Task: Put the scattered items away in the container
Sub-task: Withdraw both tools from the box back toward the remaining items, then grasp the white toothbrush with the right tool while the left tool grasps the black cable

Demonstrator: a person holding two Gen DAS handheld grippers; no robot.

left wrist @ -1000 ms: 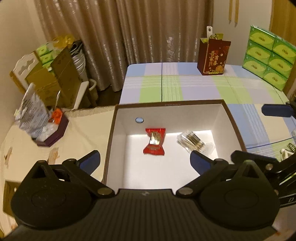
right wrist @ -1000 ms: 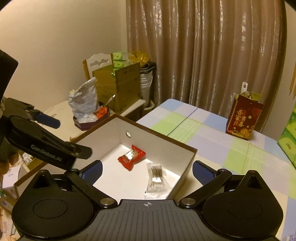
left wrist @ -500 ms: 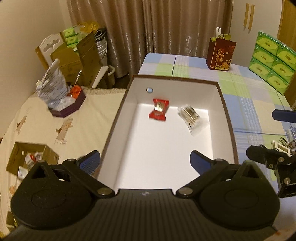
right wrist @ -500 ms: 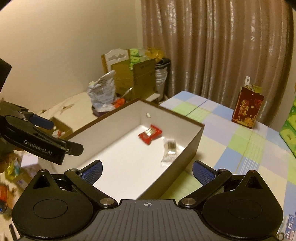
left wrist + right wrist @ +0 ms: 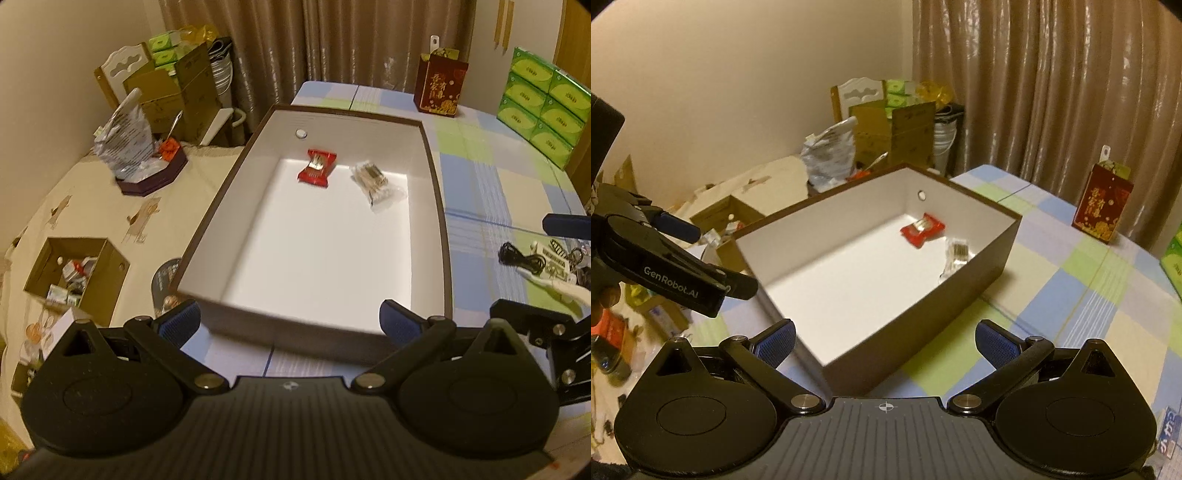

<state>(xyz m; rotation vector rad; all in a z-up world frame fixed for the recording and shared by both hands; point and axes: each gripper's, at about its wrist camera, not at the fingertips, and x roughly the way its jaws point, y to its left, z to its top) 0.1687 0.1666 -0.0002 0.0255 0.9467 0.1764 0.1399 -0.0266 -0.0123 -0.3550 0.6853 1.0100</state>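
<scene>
A brown box with a white inside (image 5: 441,236) (image 5: 1001,236) stands on the checked tablecloth. In it, near the far end, lie a red snack packet (image 5: 317,167) (image 5: 922,229) and a clear packet of small sticks (image 5: 376,181) (image 5: 956,254). My left gripper (image 5: 290,326) is open and empty, above the box's near wall. My right gripper (image 5: 884,341) is open and empty, above the box's near corner. Scattered items, a black cable (image 5: 521,258) and small white pieces (image 5: 554,288), lie on the table right of the box.
A red gift bag (image 5: 441,86) (image 5: 1102,203) stands at the table's far end. Green tissue packs (image 5: 543,103) are stacked far right. Left of the table are a cardboard box of clutter (image 5: 74,273), a purple tray with a foil bag (image 5: 147,173) and stacked cartons (image 5: 894,125).
Both grippers have pulled back from the box and risen, so the whole box now shows. The packets in the box have not moved. Both grippers stay open.
</scene>
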